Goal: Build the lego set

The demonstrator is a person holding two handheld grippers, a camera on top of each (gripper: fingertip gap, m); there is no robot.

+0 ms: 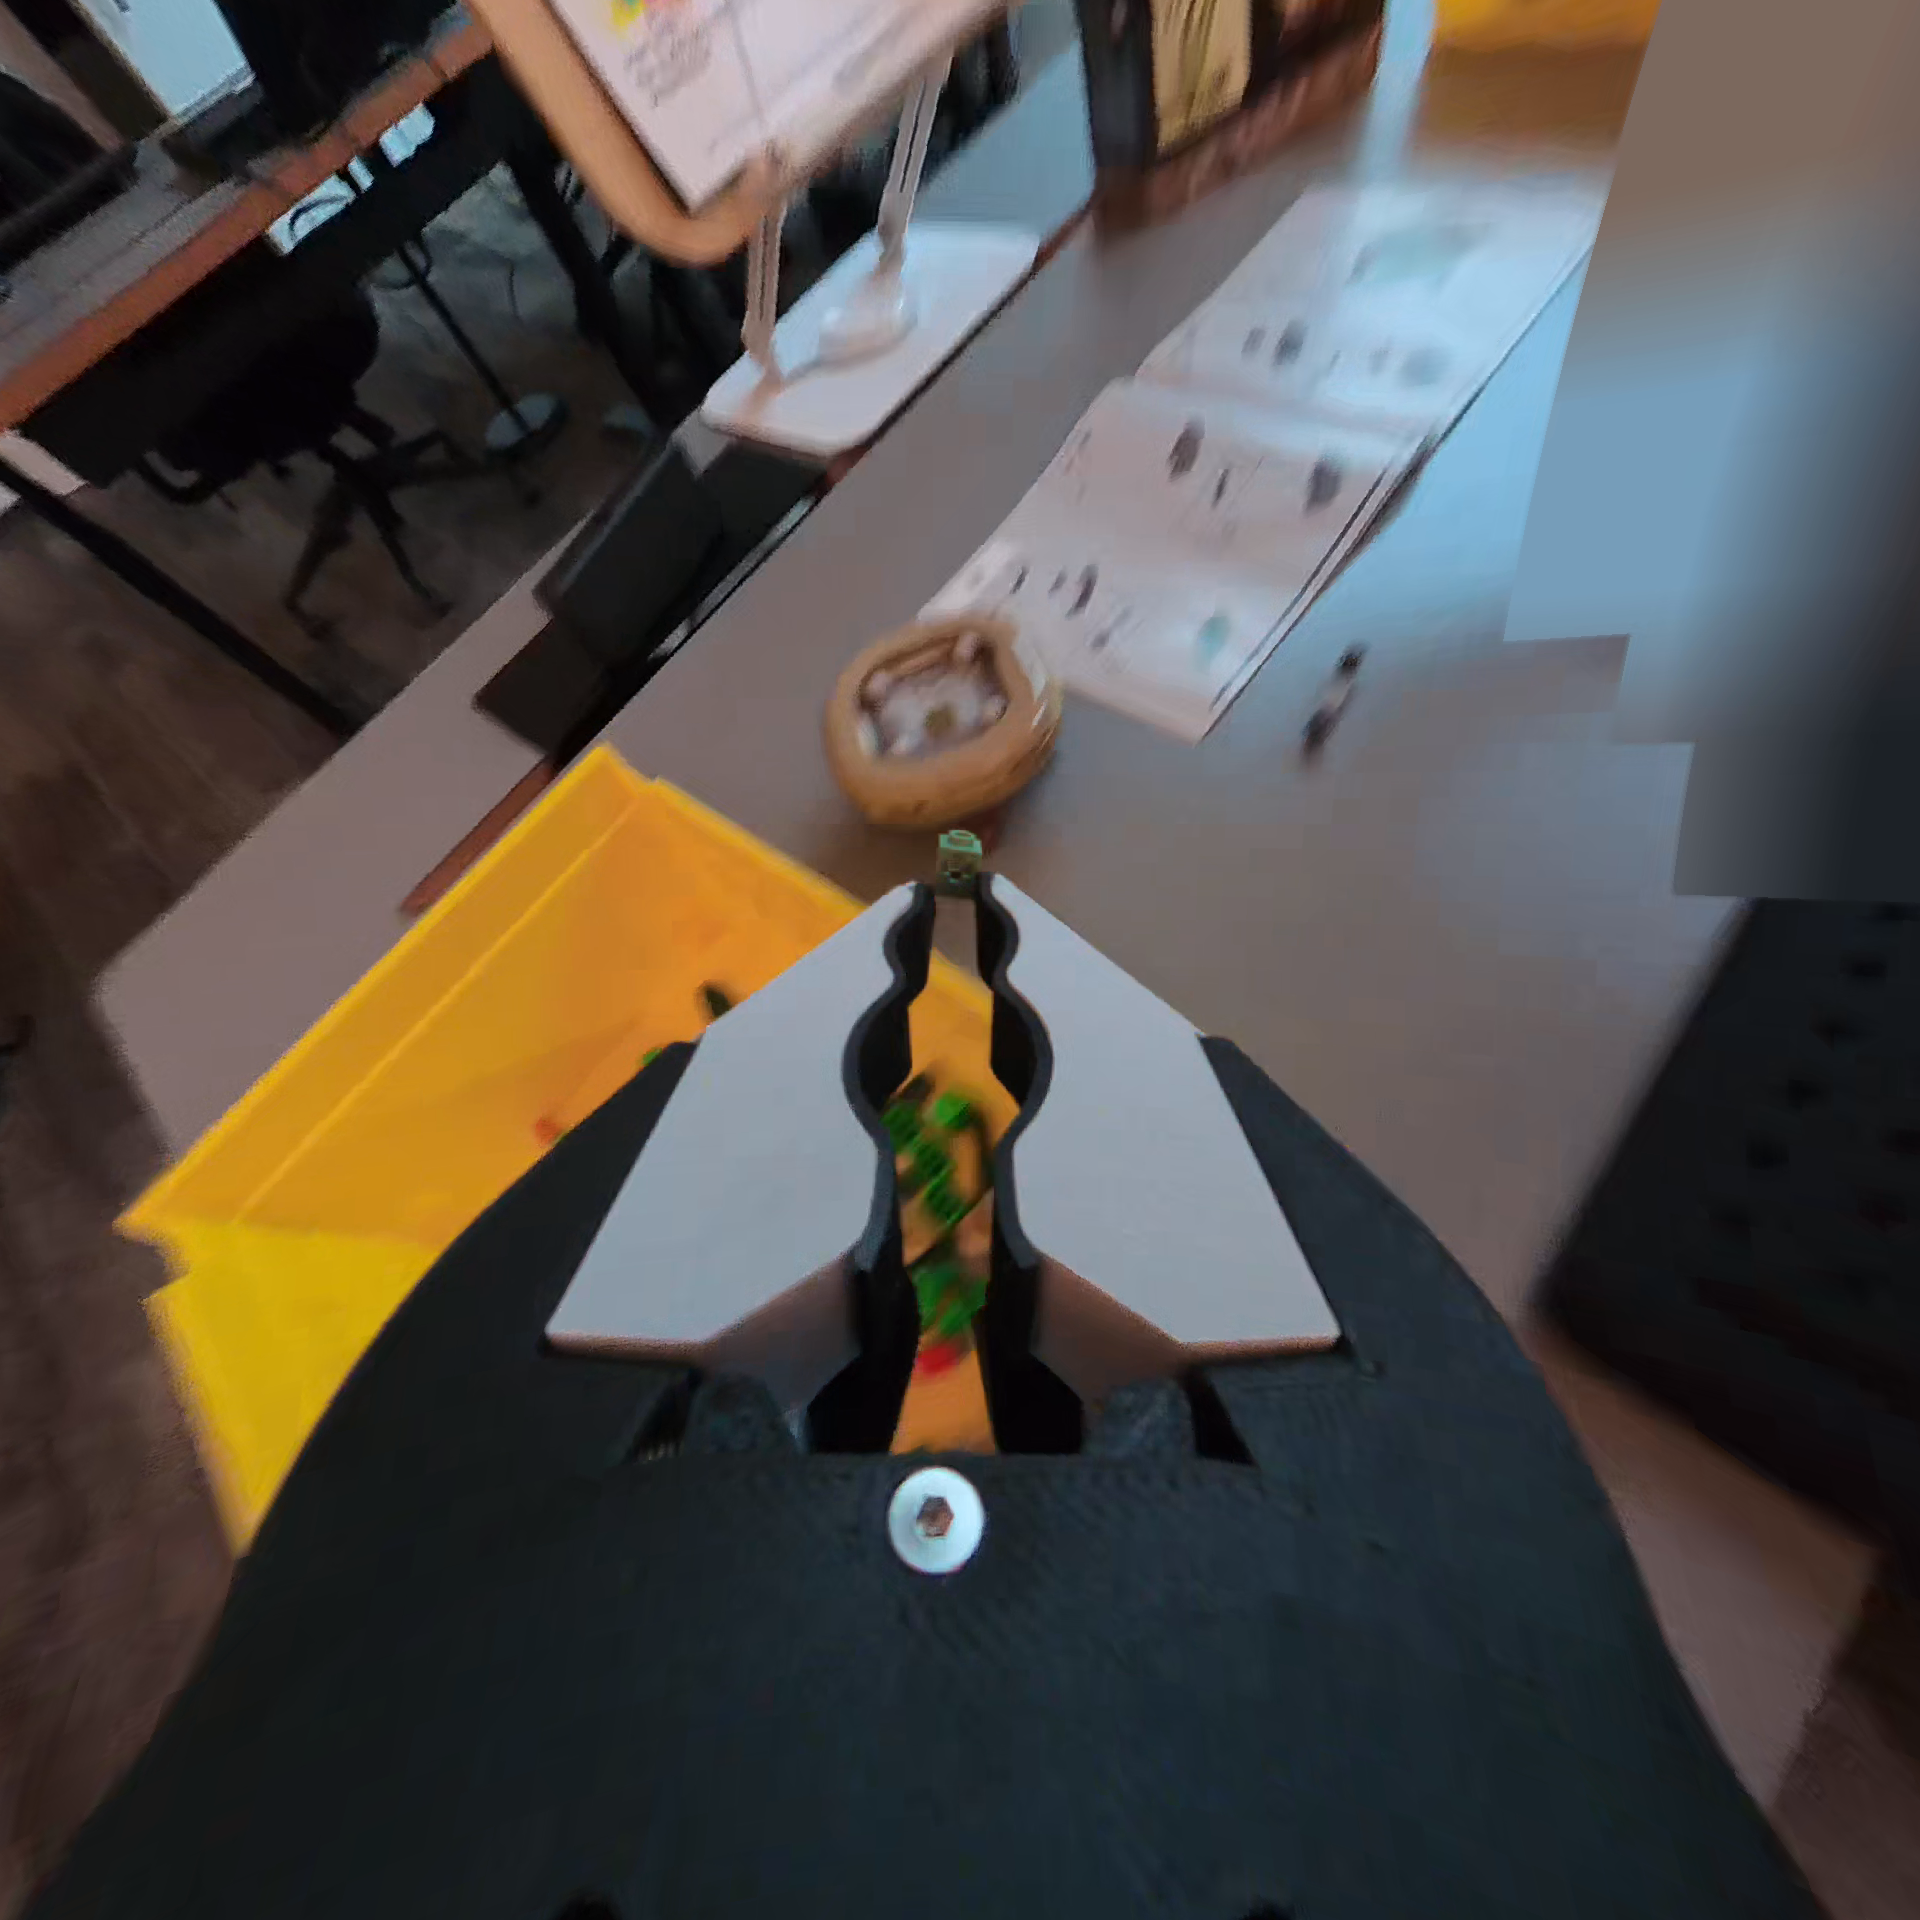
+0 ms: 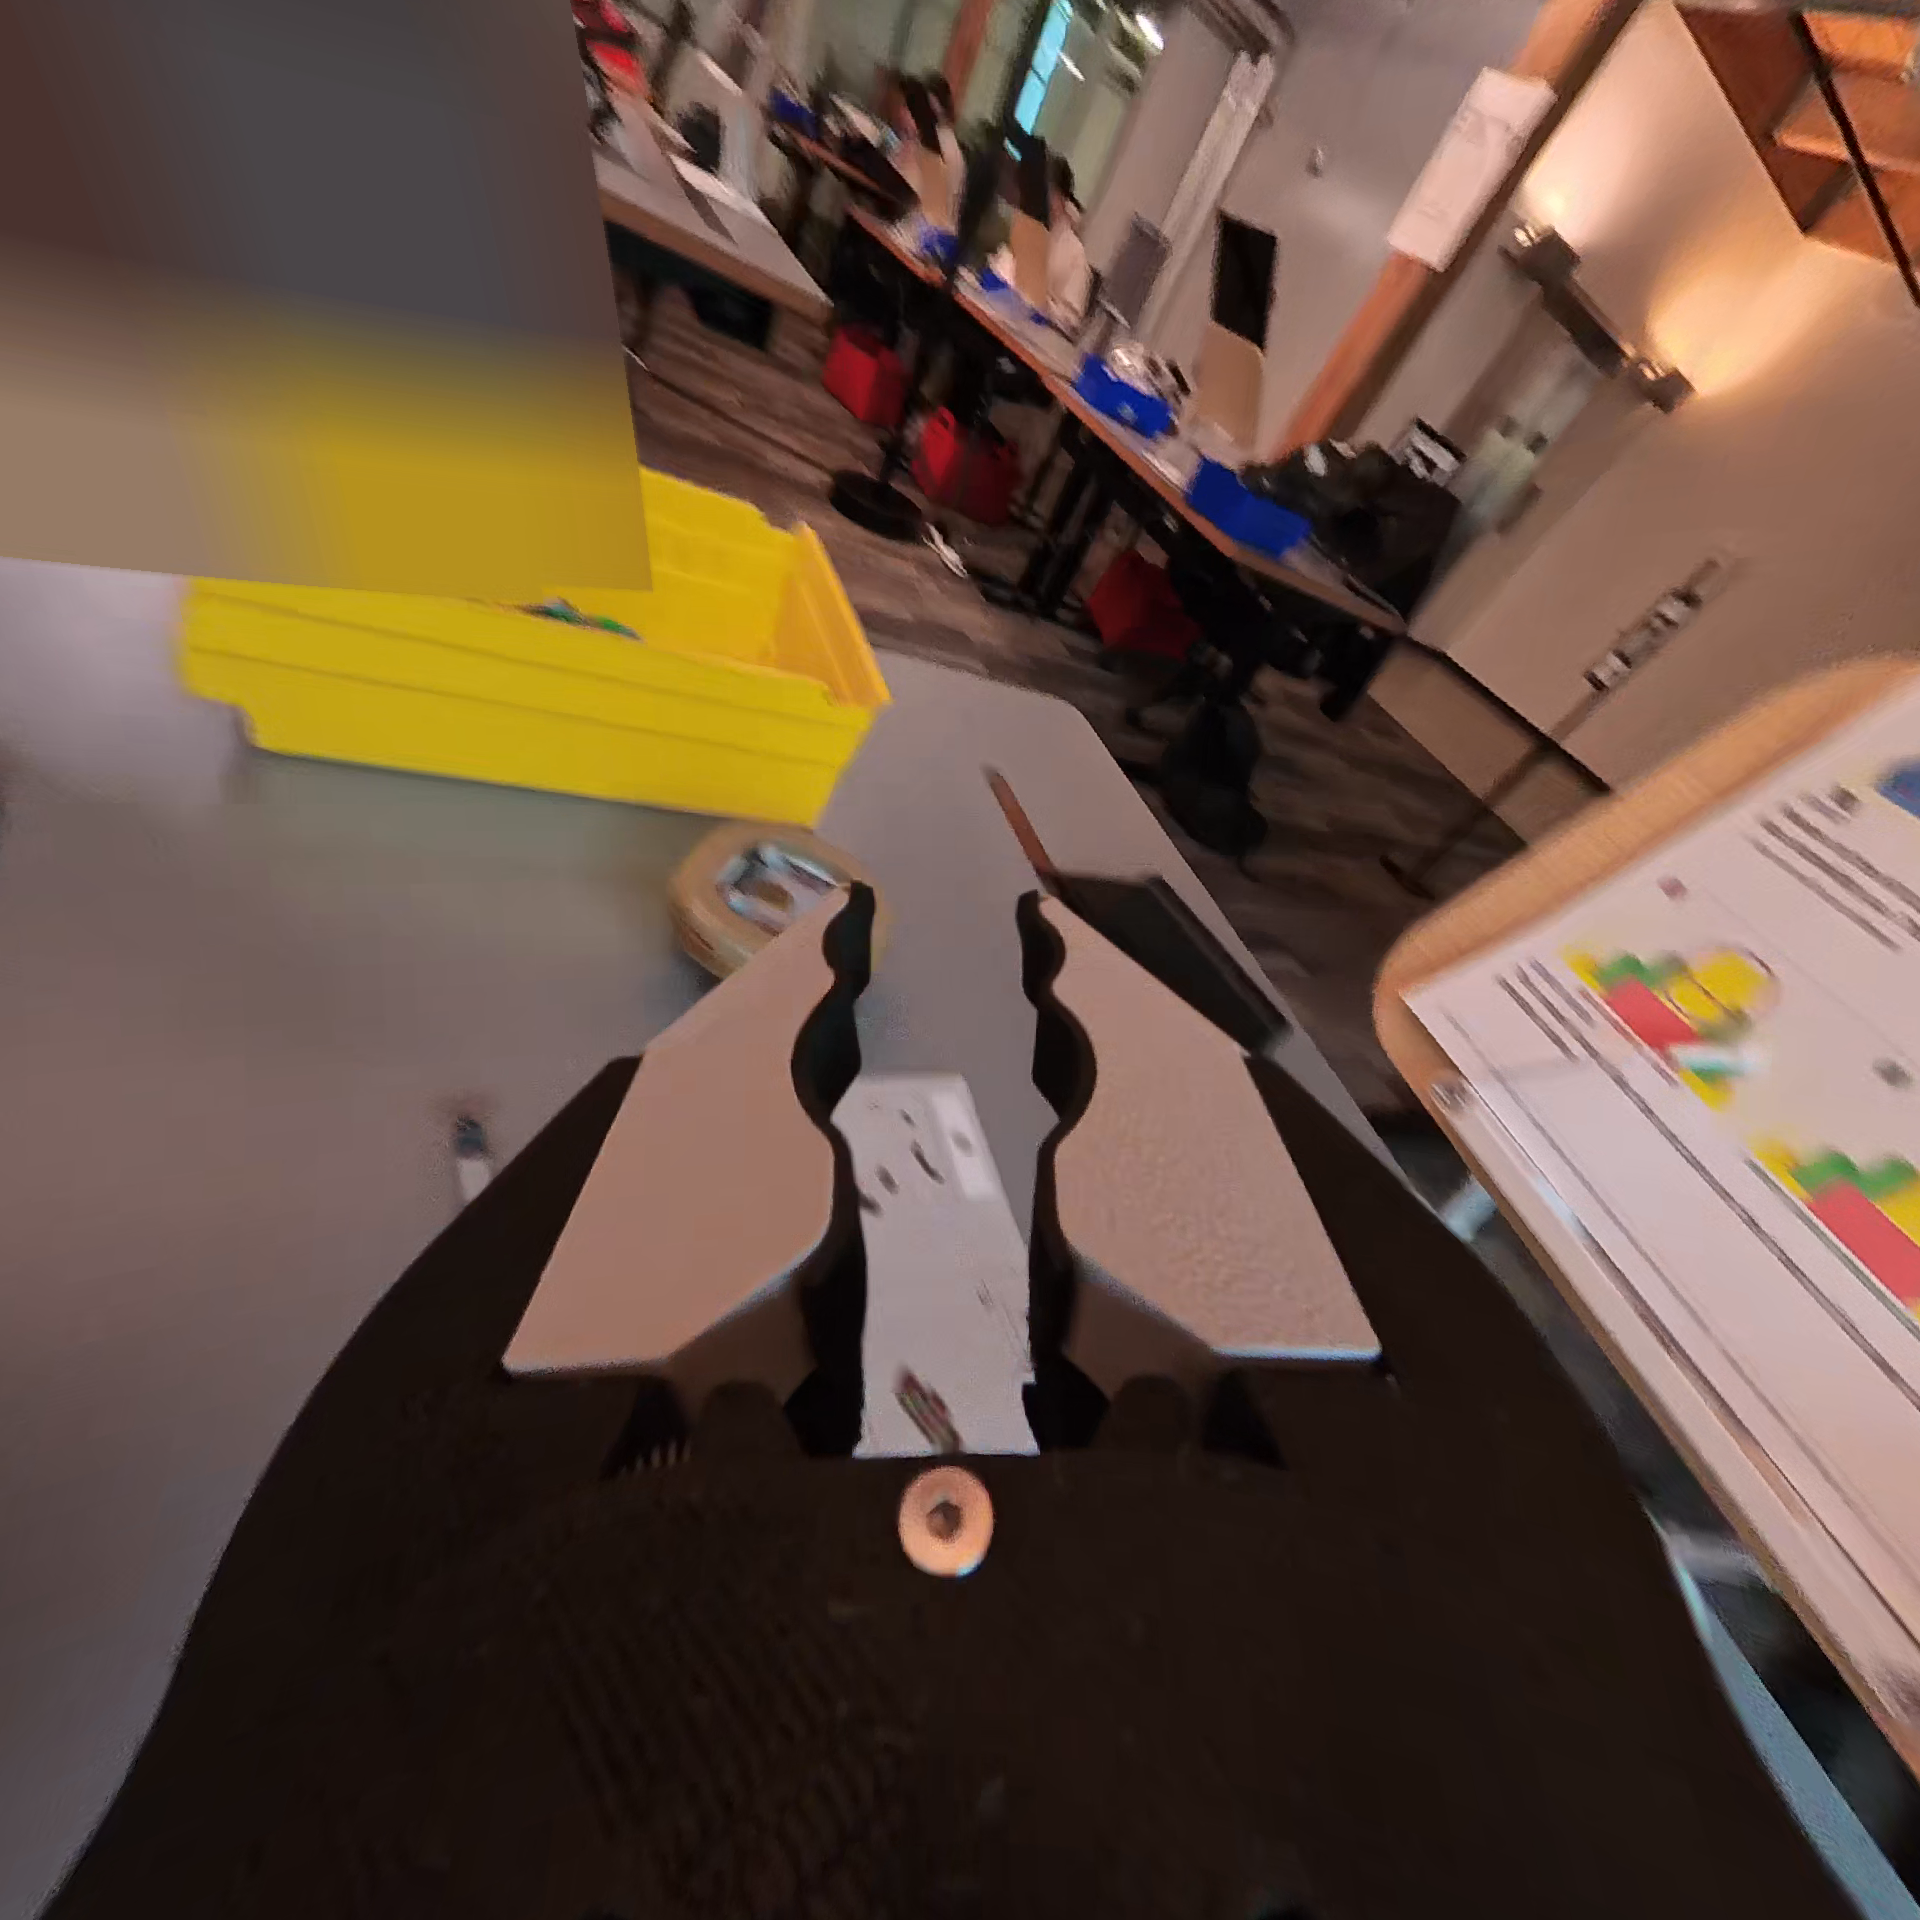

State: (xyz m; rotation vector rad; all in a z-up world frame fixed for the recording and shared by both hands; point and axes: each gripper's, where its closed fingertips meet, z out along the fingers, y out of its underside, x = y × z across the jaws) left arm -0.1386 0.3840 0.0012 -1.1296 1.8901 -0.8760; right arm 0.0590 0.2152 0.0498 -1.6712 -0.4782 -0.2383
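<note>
My left gripper (image 1: 956,885) is shut on a small green lego piece (image 1: 958,858) pinched at its fingertips, held in the air above the table. Below it sits a yellow bin (image 1: 436,1049) with several green and red lego pieces (image 1: 935,1153) inside. My right gripper (image 2: 945,914) is open and empty, held over the grey table above an open instruction booklet (image 2: 925,1247). The yellow bin also shows in the right wrist view (image 2: 540,696) at the far left. The booklet lies open in the left wrist view (image 1: 1247,457) at the far right.
A roll of tape (image 1: 940,717) lies on the table past the bin; it also shows in the right wrist view (image 2: 758,904). A tilted board with printed building steps (image 2: 1714,1143) stands at the right. A black perforated plate (image 1: 1766,1195) lies at the right. The table edge (image 1: 343,831) runs past the bin. The left gripper's tips are roughly 30 cm from the right gripper's. The left tips stand about 20 cm off the roll of tape (image 1: 940,717). It turns up in the right wrist view (image 2: 784,905) as well.
</note>
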